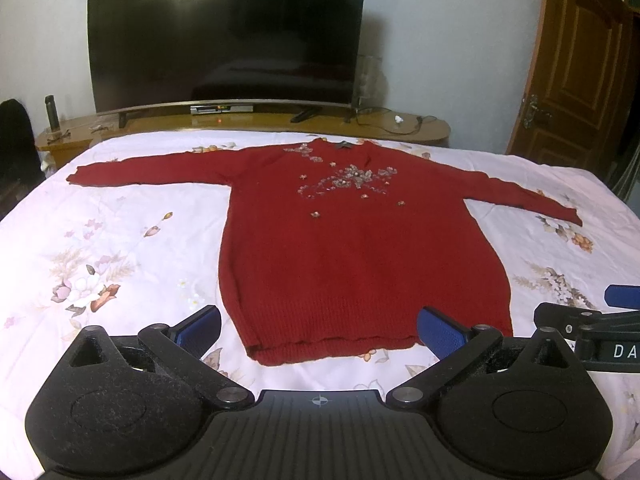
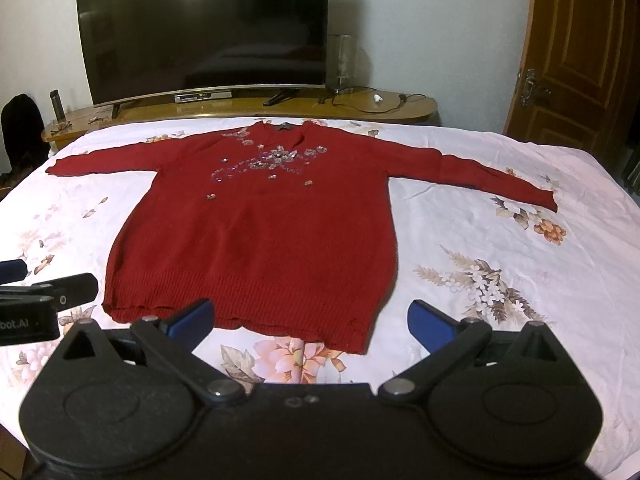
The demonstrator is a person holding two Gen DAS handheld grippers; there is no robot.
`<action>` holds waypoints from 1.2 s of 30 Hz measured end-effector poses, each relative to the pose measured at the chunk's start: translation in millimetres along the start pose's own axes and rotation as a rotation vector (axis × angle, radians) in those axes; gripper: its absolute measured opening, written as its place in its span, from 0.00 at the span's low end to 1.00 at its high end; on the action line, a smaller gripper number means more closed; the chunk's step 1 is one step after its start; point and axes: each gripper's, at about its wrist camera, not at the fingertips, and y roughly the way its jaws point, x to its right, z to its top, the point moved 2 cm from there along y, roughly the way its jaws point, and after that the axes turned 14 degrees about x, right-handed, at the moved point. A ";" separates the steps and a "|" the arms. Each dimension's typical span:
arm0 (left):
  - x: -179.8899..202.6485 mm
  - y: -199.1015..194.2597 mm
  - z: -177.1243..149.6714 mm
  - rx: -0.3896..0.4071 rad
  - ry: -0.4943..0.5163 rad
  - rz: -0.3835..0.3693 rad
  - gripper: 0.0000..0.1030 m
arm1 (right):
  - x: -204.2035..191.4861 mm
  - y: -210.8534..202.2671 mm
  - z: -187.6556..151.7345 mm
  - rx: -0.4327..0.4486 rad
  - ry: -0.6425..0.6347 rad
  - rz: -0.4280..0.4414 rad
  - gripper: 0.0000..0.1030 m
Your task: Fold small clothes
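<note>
Your red sweater [image 1: 360, 248] lay flat and face up on the floral bedsheet [image 1: 120, 248], both sleeves spread wide, hem nearest you. Your left gripper [image 1: 318, 330] and right gripper [image 2: 310, 320] hovered just short of that hem, jaws wide apart and holding nothing.

The risks, as I judged them: the knit was thick and loose, so a shallow pinch could have caught only 1 layer and dragged the front off the back. The beaded decoration [image 1: 344, 180] could have snagged a pad. You could also have gathered bedsheet along with the hem.
</note>
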 end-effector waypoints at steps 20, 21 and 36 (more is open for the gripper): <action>-21.7 36.6 20.4 0.071 -0.096 -0.061 1.00 | 46.3 13.7 9.5 0.070 0.106 -0.012 0.99; -22.1 45.8 24.5 0.089 -0.088 -0.058 1.00 | 55.7 15.7 13.8 0.094 0.121 -0.025 0.99; -4.0 221.1 71.8 0.125 -0.004 0.092 1.00 | 278.1 178.6 59.5 0.168 0.551 -0.200 0.94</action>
